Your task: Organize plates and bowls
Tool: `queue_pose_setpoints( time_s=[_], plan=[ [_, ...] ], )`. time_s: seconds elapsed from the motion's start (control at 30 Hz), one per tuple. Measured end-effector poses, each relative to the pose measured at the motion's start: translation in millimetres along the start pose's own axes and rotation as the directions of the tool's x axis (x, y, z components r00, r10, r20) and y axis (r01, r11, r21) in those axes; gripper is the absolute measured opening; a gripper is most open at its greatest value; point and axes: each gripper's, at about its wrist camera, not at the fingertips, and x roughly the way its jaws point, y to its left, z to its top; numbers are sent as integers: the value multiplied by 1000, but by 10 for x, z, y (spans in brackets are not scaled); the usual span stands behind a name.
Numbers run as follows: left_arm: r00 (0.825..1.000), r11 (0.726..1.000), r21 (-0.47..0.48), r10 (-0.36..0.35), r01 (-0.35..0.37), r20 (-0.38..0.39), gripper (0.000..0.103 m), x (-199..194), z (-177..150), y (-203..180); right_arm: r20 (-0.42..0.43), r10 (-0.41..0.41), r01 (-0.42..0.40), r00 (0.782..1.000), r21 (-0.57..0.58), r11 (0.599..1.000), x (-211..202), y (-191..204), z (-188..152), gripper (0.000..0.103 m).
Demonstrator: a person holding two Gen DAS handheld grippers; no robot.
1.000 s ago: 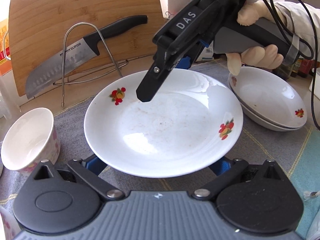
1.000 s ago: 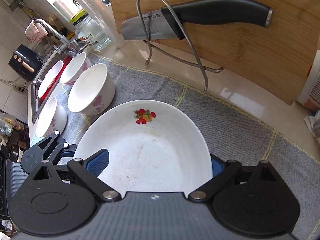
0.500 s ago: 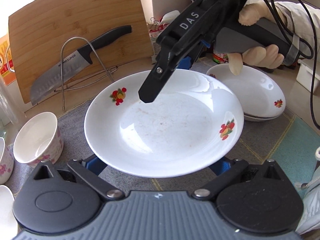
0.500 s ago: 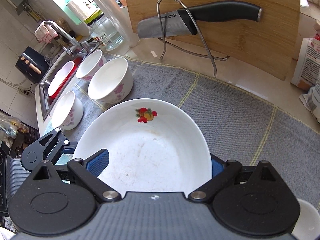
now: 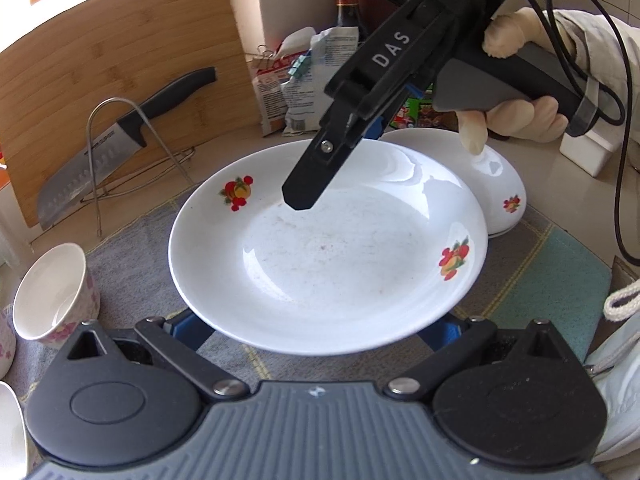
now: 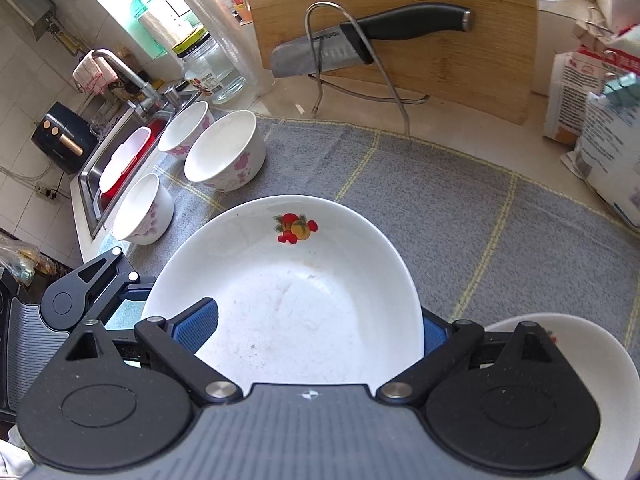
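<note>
In the left wrist view the left hand-held gripper (image 5: 316,330) and right hand-held gripper (image 5: 352,136) both clamp the fruit-patterned plate (image 5: 328,240), now closer to the stacked plates (image 5: 500,188) at far right than a second ago, while the right wrist view shows four flowered bowls (image 6: 224,152) unsorted far left on the surface (image 6: 460,208).

The fruit-print plate (image 5: 332,256), pinched by the right gripper (image 5: 316,184), has travelled right along the grey mat (image 6: 460,208). Its rim now overlaps the stacked plates (image 5: 496,184), the 3 bowls (image 6: 224,152) recede, and the knife (image 5: 120,136) slides left.
</note>
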Motion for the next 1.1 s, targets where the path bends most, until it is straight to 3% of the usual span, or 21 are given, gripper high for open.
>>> queue_pose_setpoints(
  time_s=[0.6,1.1],
  plan=[
    [993,986,120,-121,119,8,102,223,284,-502,57,-102,95,993,114,989,-527,-488,-471,101],
    [979,964,169,-201,203,-35,102,473,451,-733,49,-149,136,988,200,970,-673,-810,-751,101]
  ],
)
